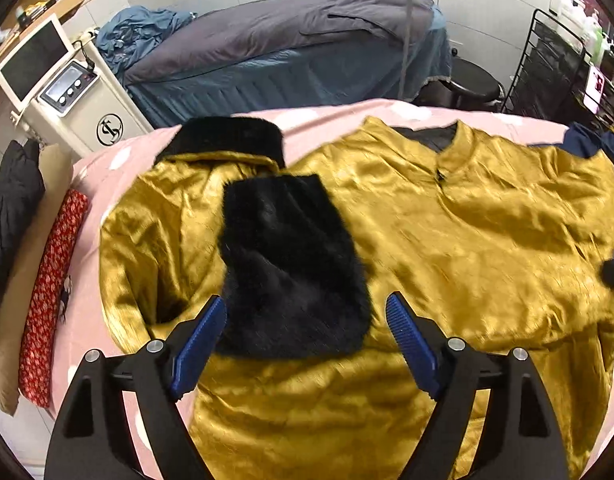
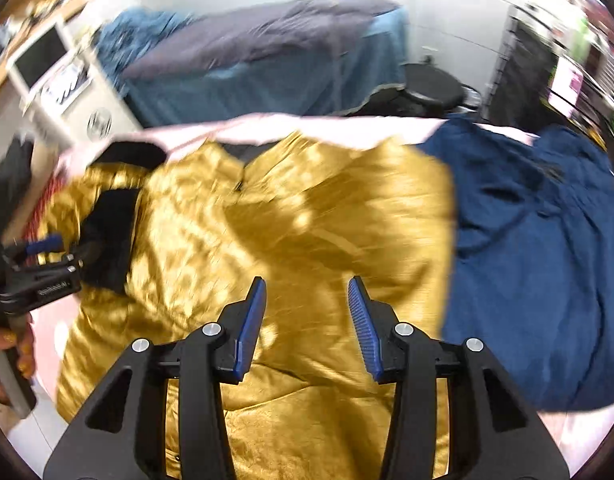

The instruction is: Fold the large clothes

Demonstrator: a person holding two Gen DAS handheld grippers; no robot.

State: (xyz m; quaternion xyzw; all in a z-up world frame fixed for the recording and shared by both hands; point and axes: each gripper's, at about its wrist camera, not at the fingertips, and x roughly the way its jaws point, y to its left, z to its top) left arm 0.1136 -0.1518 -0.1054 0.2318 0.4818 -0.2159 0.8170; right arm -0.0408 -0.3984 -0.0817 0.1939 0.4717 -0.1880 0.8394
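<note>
A gold satin jacket (image 1: pixel 447 248) lies spread front-up on a pink spotted bed cover (image 1: pixel 107 160). Its left sleeve is folded across the body, and the sleeve's black fur cuff (image 1: pixel 291 264) rests on the gold cloth. A second black fur piece (image 1: pixel 227 136) lies at the far left edge. My left gripper (image 1: pixel 305 300) hovers open over the near end of the cuff, its pads clear of it. In the blurred right wrist view, my right gripper (image 2: pixel 307 280) stands open above the jacket (image 2: pixel 307 208) with nothing between its fingers. The left gripper (image 2: pixel 47 256) shows at that view's left edge, in a hand.
A navy garment (image 2: pixel 539 248) lies on the bed to the right of the jacket. A red patterned cushion (image 1: pixel 51 288) and dark bag sit at the left edge. Beyond the bed stand a white machine (image 1: pixel 75 96), a blue-covered couch (image 1: pixel 287 64), a black stool (image 1: pixel 473 76) and a black rack (image 1: pixel 547 68).
</note>
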